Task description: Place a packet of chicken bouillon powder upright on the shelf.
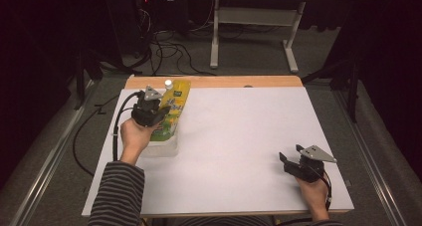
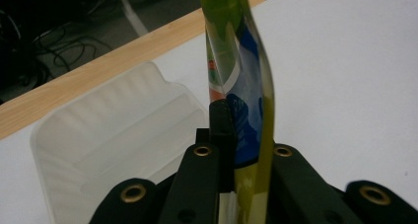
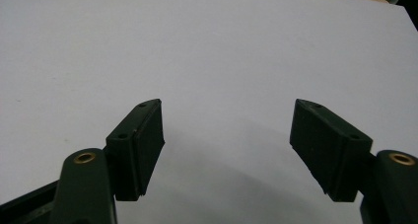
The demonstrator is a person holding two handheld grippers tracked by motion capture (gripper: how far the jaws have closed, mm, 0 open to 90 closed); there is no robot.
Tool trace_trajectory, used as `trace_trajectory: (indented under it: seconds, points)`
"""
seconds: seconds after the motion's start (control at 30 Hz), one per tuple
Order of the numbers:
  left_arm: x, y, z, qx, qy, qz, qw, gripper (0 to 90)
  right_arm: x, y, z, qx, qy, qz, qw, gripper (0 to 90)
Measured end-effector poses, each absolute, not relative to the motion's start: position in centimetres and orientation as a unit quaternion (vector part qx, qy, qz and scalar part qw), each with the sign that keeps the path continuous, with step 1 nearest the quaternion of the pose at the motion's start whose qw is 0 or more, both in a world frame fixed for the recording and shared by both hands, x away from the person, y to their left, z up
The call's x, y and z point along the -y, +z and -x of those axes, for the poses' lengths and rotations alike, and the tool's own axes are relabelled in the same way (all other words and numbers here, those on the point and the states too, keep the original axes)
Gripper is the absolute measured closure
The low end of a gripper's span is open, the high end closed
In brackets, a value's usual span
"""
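A yellow-green pouch [image 1: 174, 104] with a white cap lies at the table's far left, over a translucent white plastic tray [image 1: 161, 147]. My left gripper [image 1: 152, 115] is shut on the pouch. In the left gripper view the pouch [image 2: 236, 76] stands edge-on between the black jaws, pinched flat, and the tray [image 2: 113, 130] sits just to its left. My right gripper [image 1: 293, 159] rests near the table's front right, held in a hand. Its jaws stand wide apart over bare white table [image 3: 222, 46], with nothing between them [image 3: 226, 135].
The white tabletop [image 1: 239, 136] has a wooden strip [image 1: 214, 81] along its far edge. Beyond it are a dark floor with cables [image 1: 164, 47] and a white table frame [image 1: 249, 32]. A striped sleeve [image 1: 117, 193] comes in at the bottom left.
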State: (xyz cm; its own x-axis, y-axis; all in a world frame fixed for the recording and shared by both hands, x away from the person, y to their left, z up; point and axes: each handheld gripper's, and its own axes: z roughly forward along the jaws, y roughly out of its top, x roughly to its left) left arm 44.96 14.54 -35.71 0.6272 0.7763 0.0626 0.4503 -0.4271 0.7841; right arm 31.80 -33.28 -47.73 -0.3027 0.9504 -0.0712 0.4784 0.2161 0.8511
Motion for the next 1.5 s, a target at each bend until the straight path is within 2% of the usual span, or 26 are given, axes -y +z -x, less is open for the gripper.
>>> trace_trajectory:
  seconds: [0.17, 0.47, 0.63, 0.87, 1.1, 1.5]
  points:
    - [-15.4, -36.5, -44.5, -0.385, 0.202, -0.811, 0.393, 87.6, 33.1, -47.8, -31.9, -0.720, 0.368, -0.497, 0.314, 29.5]
    - [-16.3, -35.7, -44.1, -0.409, 0.166, -0.829, 0.342, 86.3, 33.1, -47.8, -31.9, -0.721, 0.366, -0.497, 0.314, 29.6]
    - [-16.5, -35.7, -44.0, -0.408, 0.167, -0.836, 0.327, 87.6, 33.1, -47.8, -31.9, -0.721, 0.367, -0.496, 0.314, 29.6]
    - [-15.9, -36.3, -43.7, -0.392, 0.207, -0.823, 0.354, 88.7, 33.1, -47.8, -31.9, -0.720, 0.368, -0.498, 0.313, 29.6]
    - [-16.3, -37.1, -43.1, -0.379, 0.222, -0.821, 0.365, 88.4, 33.1, -47.8, -31.9, -0.720, 0.367, -0.498, 0.314, 29.6]
    - [-18.4, -37.6, -42.6, -0.393, 0.184, -0.824, 0.364, 86.1, 33.1, -47.7, -31.9, -0.717, 0.369, -0.499, 0.318, 29.9]
